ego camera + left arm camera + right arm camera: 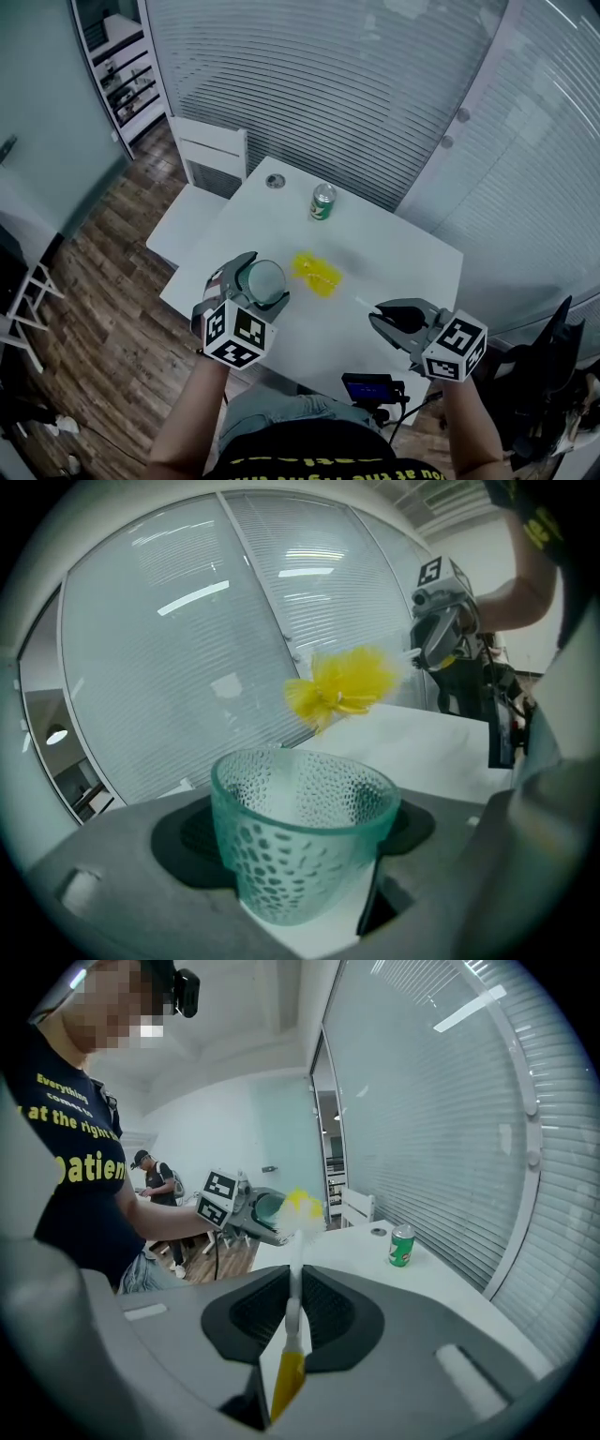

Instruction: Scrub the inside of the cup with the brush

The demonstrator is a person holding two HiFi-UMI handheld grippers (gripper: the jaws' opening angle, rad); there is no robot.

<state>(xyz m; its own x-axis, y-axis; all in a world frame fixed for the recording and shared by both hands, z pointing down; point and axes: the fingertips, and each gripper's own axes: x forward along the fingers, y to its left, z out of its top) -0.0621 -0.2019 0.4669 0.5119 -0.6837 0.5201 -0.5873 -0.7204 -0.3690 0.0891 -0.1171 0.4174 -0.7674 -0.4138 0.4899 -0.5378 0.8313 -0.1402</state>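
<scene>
A clear dimpled glass cup [302, 832] sits between the jaws of my left gripper [300, 841], which is shut on it and holds it above the white table's near left edge; the cup [265, 279] shows from above in the head view, in the left gripper [246, 286]. My right gripper [292, 1312] is shut on the thin white and yellow handle of the brush [293, 1290]. The brush's yellow bristle head [317, 272] hangs just to the right of the cup, apart from it, and shows as a yellow tuft [345, 683] beyond the cup's rim. The right gripper [392, 328] is at the table's near right.
A green can [322, 202] stands upright at the back of the white table [403, 253], with a small round disc [275, 181] near the far left corner. A white chair [212, 159] stands behind the table. A dark device [372, 386] sits at the near edge. Wood floor lies to the left.
</scene>
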